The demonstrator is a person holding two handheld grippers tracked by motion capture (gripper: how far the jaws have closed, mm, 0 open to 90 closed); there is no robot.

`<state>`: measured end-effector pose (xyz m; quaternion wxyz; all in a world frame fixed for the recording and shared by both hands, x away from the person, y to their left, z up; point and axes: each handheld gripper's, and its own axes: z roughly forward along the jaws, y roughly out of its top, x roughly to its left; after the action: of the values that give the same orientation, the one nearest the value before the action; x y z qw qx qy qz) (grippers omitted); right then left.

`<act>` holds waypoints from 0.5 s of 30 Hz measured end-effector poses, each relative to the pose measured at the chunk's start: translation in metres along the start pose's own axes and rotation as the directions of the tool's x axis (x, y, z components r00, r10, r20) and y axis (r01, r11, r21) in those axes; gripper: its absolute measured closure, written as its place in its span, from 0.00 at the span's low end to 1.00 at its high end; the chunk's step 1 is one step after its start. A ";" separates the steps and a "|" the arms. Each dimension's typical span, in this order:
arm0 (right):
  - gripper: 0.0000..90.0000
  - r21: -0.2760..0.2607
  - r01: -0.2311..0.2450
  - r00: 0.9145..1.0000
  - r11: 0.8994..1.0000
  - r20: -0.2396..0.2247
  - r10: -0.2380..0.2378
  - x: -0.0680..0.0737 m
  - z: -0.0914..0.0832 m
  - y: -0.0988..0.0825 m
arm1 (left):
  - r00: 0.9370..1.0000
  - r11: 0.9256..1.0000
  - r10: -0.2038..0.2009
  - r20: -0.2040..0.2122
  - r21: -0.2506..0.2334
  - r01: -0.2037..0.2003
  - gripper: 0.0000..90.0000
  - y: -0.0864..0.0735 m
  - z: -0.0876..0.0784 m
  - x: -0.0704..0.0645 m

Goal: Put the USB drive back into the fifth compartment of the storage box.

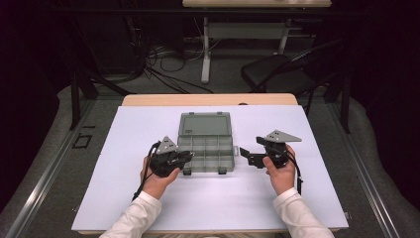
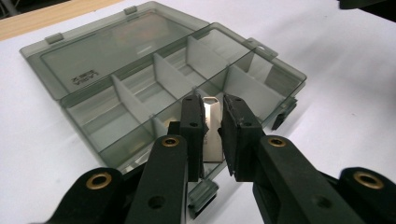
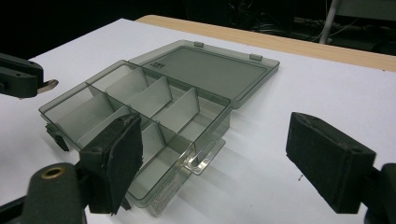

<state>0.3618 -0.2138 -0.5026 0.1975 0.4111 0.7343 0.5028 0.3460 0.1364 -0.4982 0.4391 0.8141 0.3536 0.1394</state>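
In the high view a grey plastic organizer box (image 1: pixel 205 143) lies open in the middle of the white sheet (image 1: pixel 124 188), its flat lid folded back toward the top of the frame and its divided tray nearer the bottom. The left gripper (image 1: pixel 184 156) sits at the tray's lower left edge, and in the left gripper view its jaws are closed on a small flat metal piece (image 2: pixel 211 126), which stands roughly upright between the pads, its long axis running up along the jaws and its clipped top corner just clearing their tips. The box's compartments (image 2: pixel 140 102) lie directly beyond and below that piece, toward the upper left of the left gripper view, so the coming move most likely turns on carrying the piece forward over the near wall and lowering it into one of the cells; all the cells in sight look empty. The right gripper (image 1: pixel 246 154) waits just off the tray's right side, near its clasp tab, jaws spread wide and holding nothing, as the right gripper view shows. The left hand (image 1: pixel 157 181) is thus the nearer one for this placing.
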 end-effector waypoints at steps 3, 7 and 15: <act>0.20 0.000 -0.001 1.000 1.000 0.000 0.001 0.000 0.000 0.000 | 1.000 1.000 -0.007 -0.012 0.004 0.007 0.88 -0.003 -0.002 0.004; 0.20 0.006 0.006 1.000 1.000 0.000 -0.006 0.001 0.001 0.000 | 0.999 1.000 -0.016 -0.030 0.014 0.016 0.88 -0.007 -0.003 0.010; 0.20 0.009 0.006 1.000 1.000 -0.003 -0.006 0.001 0.001 0.000 | 0.998 0.998 -0.041 -0.056 0.042 0.043 0.88 -0.014 0.003 0.022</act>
<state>0.3621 -0.2125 -0.5034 0.1963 0.4091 0.7380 0.4995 0.3571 0.1550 -0.5134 0.4143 0.8117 0.3855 0.1446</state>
